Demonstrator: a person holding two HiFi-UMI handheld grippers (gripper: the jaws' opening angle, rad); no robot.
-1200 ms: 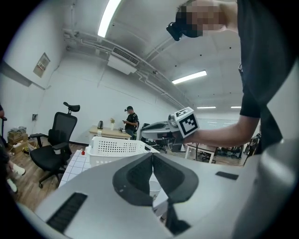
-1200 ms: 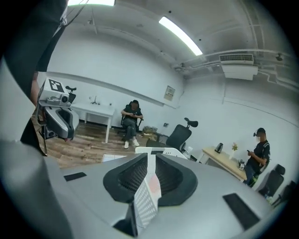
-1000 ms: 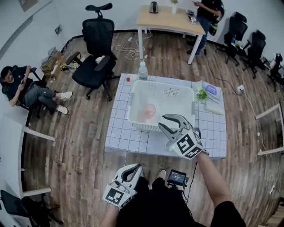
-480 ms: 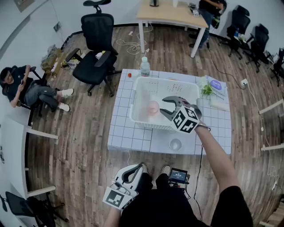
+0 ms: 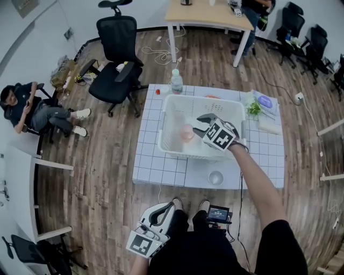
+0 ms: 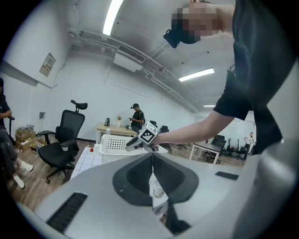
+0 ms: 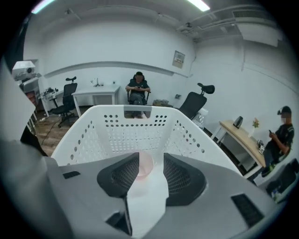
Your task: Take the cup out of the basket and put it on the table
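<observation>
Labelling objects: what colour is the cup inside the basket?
The cup is pale pink, clearest in the head view.

An office with black swivel chairs, a wooden desk and ceiling strip lights

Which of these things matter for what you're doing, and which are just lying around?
Job: pink cup, the white basket holding it, table, clear cup standing on the table.
Lying about: water bottle, greens, office chair.
</observation>
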